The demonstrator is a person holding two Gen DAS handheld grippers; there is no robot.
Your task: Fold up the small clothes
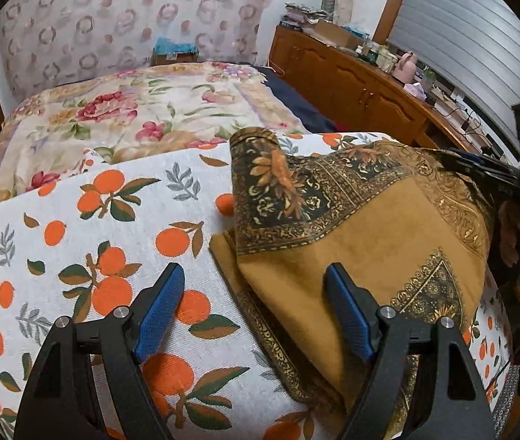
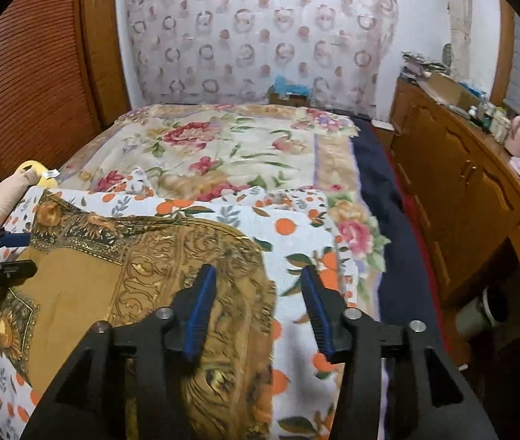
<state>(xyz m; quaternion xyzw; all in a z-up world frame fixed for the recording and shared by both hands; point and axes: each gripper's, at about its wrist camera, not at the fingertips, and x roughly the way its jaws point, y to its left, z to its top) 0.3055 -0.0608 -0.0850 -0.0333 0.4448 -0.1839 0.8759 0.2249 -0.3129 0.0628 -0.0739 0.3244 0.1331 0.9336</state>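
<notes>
Now, a brown scarf (image 1: 362,234) with gold edges, lying on the orange-print sheet (image 1: 76,220) in the middle and right of the left picture, one corner already flipped over. Left tongs (image 1: 252,282) low in that picture, spread wide, holding nothing, one finger over the scarf's edge, maybe ready to pinch it. Right tongs (image 2: 256,289) low in the other picture, wide open too, empty, over the scarf's far side, likely for the next fold.
</notes>
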